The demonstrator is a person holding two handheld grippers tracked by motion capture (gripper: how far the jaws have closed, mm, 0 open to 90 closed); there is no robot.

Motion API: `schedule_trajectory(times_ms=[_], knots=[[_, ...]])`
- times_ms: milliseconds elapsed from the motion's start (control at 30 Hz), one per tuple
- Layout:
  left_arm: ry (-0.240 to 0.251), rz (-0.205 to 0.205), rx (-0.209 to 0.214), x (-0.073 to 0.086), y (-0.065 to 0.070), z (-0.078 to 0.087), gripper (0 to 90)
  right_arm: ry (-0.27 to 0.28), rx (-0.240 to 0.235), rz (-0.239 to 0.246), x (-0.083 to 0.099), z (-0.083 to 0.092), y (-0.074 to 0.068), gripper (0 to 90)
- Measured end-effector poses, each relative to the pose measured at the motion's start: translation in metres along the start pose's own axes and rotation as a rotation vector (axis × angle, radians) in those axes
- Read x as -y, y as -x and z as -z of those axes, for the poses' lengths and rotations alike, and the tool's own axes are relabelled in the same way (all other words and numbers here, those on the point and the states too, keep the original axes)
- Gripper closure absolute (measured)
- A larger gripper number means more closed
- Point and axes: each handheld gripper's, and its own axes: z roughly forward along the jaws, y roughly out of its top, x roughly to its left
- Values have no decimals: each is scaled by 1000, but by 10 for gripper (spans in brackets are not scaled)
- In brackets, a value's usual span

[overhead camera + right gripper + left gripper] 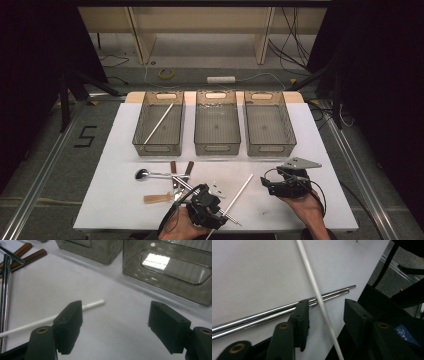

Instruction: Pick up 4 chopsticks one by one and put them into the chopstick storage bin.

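The white stick (236,199) lies slanted on the white tabletop (115,150) near its front edge, and in the high view we see our left gripper (207,207) over its lower part, which hides that stretch. The stick crosses a pair of metal chopsticks (197,192) there. Our right gripper (285,186) rests well to the right of the stick, apart from it. Behind stand three clear bins (217,148) in a row; the left one holds another white stick (159,123). A spoon (142,173) and brown-handled pieces lie left of our left hand; we cannot make those out clearly.

In the left gripper view the white stick (317,293) runs between the two fingers (302,315), over the metal chopsticks (287,308). The fingers stand apart on either side of it with gaps showing, so nothing is clamped. The stick's ends are cut off by the frame, and the chopsticks run out at the left edge.

In the right gripper view the fingers (71,320) stand wide and hold nothing. The white stick's (93,303) end shows beyond the left finger, which covers part of it. A bin (172,270) fills the upper right, cut off by the frame.
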Motion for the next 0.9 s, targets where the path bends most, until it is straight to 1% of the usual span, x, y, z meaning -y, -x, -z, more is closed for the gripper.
schedule_trajectory(times_ms=[100, 167, 233, 300, 367, 400, 433, 467, 533, 600, 667, 733, 900], knots=[[-13, -12, -12, 0, 3, -5, 624, 1, -1, 3, 0, 0, 0, 285], [-15, -13, -14, 0, 5, -8, 647, 2, -1, 4, 0, 0, 0, 284], [-28, -24, -17, 0, 7, -11, 664, 1, -3, 5, 0, 0, 0, 285], [-25, -15, -19, 2, 7, -13, 690, 2, -4, 5, 0, 1, -1, 285], [-32, -17, -23, 1, 6, -13, 714, 6, -6, 7, 0, 1, -1, 285], [-26, -16, -35, 1, 8, -13, 727, 7, -7, 9, 0, 1, -1, 285], [-29, -30, -46, 1, 9, -13, 739, 4, -7, 10, 0, 1, -1, 285], [-27, -32, -54, 1, 10, -14, 743, 3, -6, 11, 0, 0, -1, 285], [-39, -63, -81, 0, 13, -14, 751, 2, -6, 11, 0, 0, -1, 285], [-38, -77, -106, 1, 15, -15, 790, 4, -6, 10, -1, 0, -1, 285], [-37, -72, -105, 1, 13, -15, 814, 4, -5, 11, -1, 1, -1, 285], [-34, -58, -94, 1, 12, -15, 820, 5, -8, 11, -1, 0, -2, 285], [-34, -58, -90, 1, 10, -14, 841, 4, -9, 12, -1, 0, -2, 285]])
